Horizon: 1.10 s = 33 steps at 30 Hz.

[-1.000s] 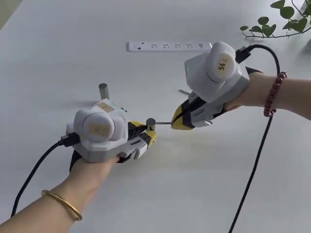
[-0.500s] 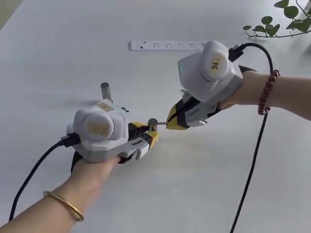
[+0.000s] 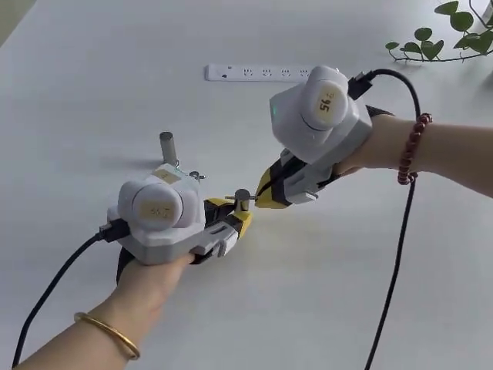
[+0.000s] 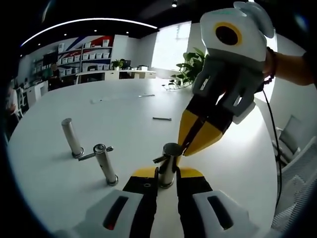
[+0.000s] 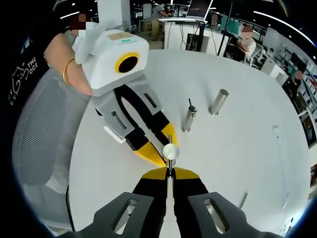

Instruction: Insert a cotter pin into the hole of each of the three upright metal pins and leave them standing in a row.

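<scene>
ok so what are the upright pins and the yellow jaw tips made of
The upright pins, like the one the left gripper clamps, look like bare metal: grey, dull sheen, bright highlights. The yellow tips on it and the right gripper look like matte plastic or rubber; I cannot tell which.

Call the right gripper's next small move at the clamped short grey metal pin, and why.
Probably open the right gripper and back it off. The thin steel cotter pin already pokes out the far side of the short grey metal pin, which the left gripper clamps upright, and the right jaws sit close up to it.
</scene>
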Each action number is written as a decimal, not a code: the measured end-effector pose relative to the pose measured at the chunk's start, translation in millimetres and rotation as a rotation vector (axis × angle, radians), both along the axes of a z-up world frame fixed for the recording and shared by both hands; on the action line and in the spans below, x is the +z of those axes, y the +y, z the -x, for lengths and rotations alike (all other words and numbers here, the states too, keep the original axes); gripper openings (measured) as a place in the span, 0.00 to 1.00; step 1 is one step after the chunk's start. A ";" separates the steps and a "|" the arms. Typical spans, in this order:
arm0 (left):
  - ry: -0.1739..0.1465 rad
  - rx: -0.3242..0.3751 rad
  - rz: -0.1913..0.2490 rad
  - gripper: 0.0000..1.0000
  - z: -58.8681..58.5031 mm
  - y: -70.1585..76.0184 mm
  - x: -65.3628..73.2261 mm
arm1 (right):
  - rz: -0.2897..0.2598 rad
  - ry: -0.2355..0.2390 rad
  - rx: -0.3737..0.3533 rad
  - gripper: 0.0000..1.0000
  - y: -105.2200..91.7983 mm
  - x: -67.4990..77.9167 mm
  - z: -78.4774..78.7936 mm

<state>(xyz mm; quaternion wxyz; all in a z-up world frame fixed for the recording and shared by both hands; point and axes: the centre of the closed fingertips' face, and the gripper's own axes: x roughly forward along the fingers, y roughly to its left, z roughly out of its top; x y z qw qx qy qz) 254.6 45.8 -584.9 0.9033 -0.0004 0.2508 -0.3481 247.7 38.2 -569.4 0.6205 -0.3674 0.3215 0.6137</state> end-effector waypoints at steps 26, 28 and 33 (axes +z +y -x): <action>0.018 0.040 -0.016 0.12 2.8 2.2 -6.1 | -0.010 -0.034 -0.024 0.00 -1.4 7.6 -1.2; 0.017 0.040 -0.017 0.12 2.8 2.1 -6.1 | -0.012 -0.035 -0.021 0.00 -0.2 7.6 -1.5; 0.017 0.040 -0.017 0.12 2.5 2.2 -6.1 | -0.011 -0.030 -0.028 0.00 2.3 7.3 -2.0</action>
